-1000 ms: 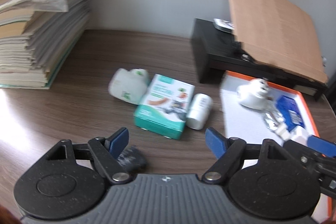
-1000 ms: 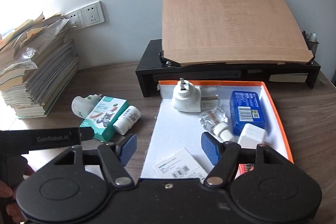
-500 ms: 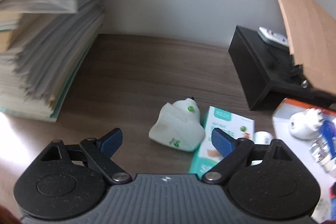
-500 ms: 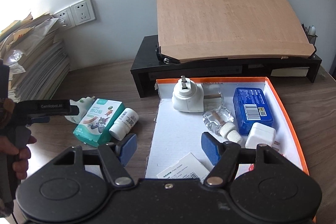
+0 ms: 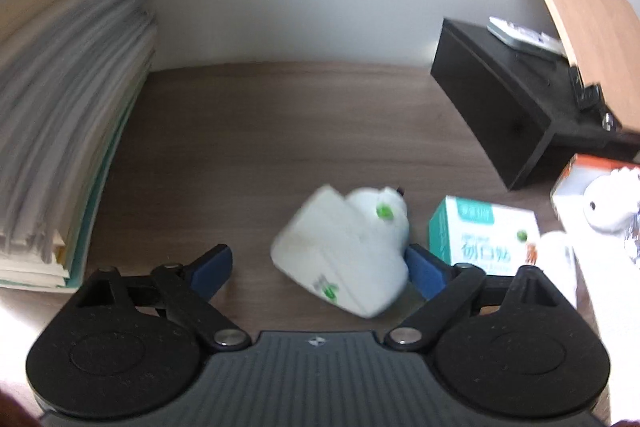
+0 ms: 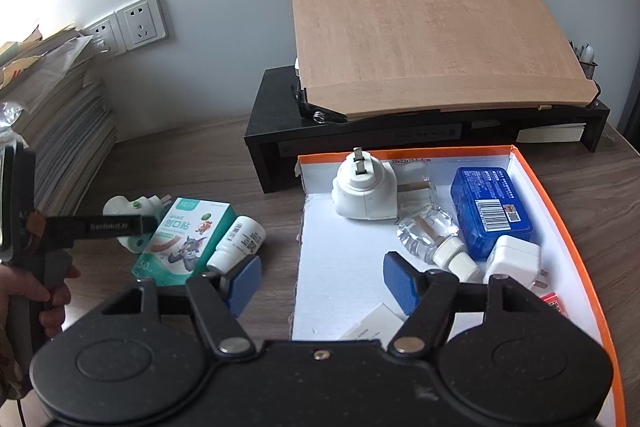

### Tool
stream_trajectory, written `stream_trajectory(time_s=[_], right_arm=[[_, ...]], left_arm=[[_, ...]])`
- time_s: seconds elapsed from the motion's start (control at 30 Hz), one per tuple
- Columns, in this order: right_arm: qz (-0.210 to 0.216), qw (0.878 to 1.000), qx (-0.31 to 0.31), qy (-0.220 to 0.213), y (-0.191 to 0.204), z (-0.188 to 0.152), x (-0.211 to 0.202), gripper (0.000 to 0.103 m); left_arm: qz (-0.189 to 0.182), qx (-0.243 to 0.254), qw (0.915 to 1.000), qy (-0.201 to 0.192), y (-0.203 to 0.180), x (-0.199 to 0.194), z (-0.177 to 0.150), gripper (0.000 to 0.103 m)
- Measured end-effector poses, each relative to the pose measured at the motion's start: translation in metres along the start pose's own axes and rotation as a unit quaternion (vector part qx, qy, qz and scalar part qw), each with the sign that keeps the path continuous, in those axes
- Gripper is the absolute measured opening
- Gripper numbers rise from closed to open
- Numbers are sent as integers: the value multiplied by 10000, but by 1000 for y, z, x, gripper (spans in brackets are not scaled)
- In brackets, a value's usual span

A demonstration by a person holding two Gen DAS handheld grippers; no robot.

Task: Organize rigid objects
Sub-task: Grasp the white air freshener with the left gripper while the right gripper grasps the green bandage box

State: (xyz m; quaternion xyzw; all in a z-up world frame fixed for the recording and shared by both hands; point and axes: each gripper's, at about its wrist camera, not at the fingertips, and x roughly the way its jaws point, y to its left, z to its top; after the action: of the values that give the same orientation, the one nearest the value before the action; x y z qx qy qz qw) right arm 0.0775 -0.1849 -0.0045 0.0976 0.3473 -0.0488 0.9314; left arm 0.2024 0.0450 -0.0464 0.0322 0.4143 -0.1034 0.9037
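Note:
A white plug-in device (image 5: 344,247) with green marks lies on the wooden desk between the fingers of my left gripper (image 5: 320,267). The jaws stand wide and open, and the right pad is close beside the device. Right of it lie a teal plaster box (image 5: 480,239) and a small white bottle (image 6: 238,241). In the right wrist view one left finger (image 6: 108,226) crosses in front of the device (image 6: 128,205). My right gripper (image 6: 322,283) is open and holds nothing, hovering over the left edge of the orange-rimmed box (image 6: 560,203).
The box holds a white plug adapter (image 6: 362,191), a clear bottle (image 6: 430,235), a blue case (image 6: 490,211) and a white charger (image 6: 514,261). A paper stack (image 5: 60,127) stands at the left. Behind are a black stand (image 6: 400,139) and a leaning wooden board (image 6: 420,35).
My left gripper swung left and came down toward the white device, and its jaws widened; the device now lies between them. The right gripper drifted slightly left.

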Motion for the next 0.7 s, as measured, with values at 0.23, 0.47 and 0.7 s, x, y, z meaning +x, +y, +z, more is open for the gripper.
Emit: stream_trajectory(time_s=[0.23, 0.47, 0.7], right_arm=[[167, 9997, -78, 128, 25, -1, 10, 81], [349, 9989, -223, 196, 54, -1, 19, 81], [538, 9978, -222, 324, 78, -2, 31, 81]], left_arm=[[-91, 350, 9992, -195, -1, 6, -2, 90], [-276, 606, 9972, -337, 2, 12, 5, 66], [-101, 150, 9990, -418, 24, -13, 0, 65]])
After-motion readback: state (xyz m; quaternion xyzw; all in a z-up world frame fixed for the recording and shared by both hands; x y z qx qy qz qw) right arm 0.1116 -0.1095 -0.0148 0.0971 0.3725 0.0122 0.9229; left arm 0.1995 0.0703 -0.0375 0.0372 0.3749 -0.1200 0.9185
